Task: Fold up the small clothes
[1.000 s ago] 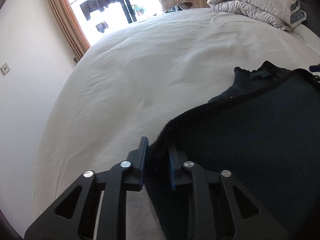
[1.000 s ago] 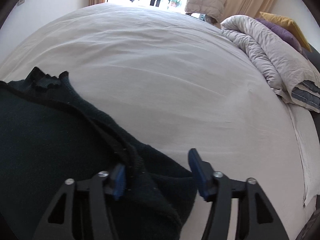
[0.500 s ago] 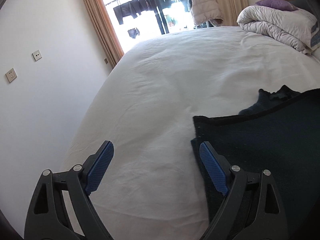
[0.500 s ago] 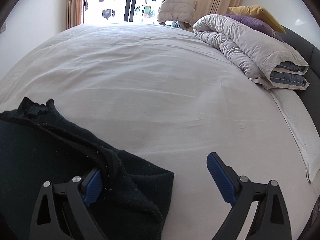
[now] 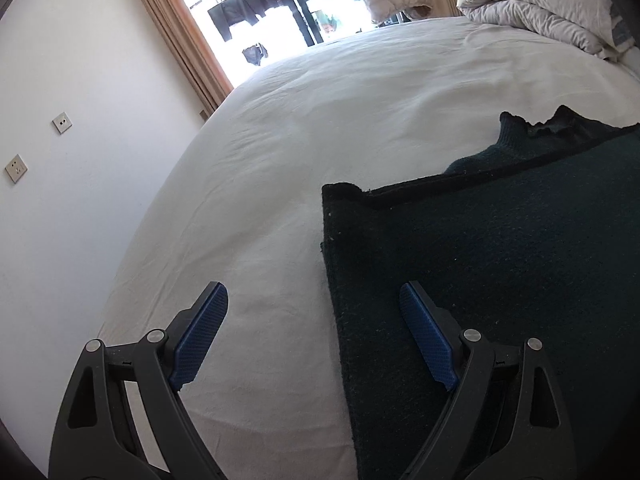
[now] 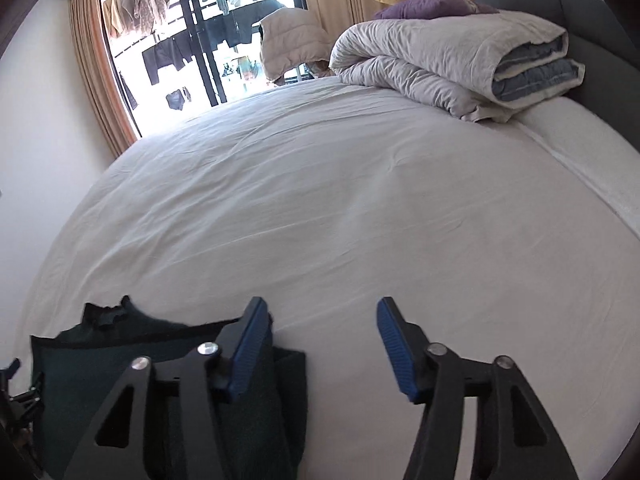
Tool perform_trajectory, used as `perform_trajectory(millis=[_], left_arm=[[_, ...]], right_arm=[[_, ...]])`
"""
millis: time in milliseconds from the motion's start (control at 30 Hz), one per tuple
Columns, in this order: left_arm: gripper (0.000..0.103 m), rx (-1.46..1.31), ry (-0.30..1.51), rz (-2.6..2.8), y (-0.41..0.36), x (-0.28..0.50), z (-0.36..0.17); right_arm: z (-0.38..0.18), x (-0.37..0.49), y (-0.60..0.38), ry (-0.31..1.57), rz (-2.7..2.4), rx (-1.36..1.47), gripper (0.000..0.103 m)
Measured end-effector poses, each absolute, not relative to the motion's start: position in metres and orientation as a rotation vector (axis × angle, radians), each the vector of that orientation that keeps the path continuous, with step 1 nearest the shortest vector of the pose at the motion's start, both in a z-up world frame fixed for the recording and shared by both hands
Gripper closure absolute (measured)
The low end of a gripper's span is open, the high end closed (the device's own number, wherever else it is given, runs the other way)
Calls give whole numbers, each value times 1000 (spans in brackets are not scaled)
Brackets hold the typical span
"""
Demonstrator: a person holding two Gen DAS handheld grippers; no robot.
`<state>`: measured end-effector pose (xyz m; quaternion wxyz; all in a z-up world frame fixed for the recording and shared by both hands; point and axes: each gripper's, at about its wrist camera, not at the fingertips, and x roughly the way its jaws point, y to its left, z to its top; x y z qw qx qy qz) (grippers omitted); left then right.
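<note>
A dark green knitted garment (image 5: 500,264) lies folded flat on the white bed sheet (image 5: 320,120); its ruffled collar pokes out at the far edge. My left gripper (image 5: 312,336) is open and empty, raised above the garment's left edge, its right finger over the cloth. In the right wrist view the garment (image 6: 80,368) lies at the lower left. My right gripper (image 6: 320,344) is open and empty, raised above the garment's right corner.
A rolled grey duvet (image 6: 452,60) with purple and yellow pillows lies at the head of the bed on the right. A window with curtains (image 6: 100,80) and hanging clothes is at the far side. A white wall (image 5: 60,160) runs along the left bed edge.
Both grippers have opened and let go of the garment, which now lies flat. Both have lifted and drawn back from it.
</note>
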<state>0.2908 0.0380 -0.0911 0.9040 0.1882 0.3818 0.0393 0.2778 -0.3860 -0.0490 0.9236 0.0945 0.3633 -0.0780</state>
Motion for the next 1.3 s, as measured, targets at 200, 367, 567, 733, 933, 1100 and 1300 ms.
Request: perform_trajectory(millis=[200,367,567,733,933,1100,1300], left_arm=[[14,434,765,110,30,289,-99],[12,399,771,104,33,290,-103],[12,391,753,112,33,287,-107],[12,374,759,125,36,282,-104],[13,420,721,158,30,259,-90],[13,410,735,150,30,240,-93],[14,410,721,201,38,212,-83]], right_arm=[[-85,268,-304,848,94,107,63],[-121,295,-320,904,0,105,63],[-107,285,-375,831,-157,240,95],[-78,241,-329,748,-33,218,68],[-116,201,-255,840,283,148,42],[-132,196,-308,818,224,272,74],[-102,172,-345,760,-34,263,85]])
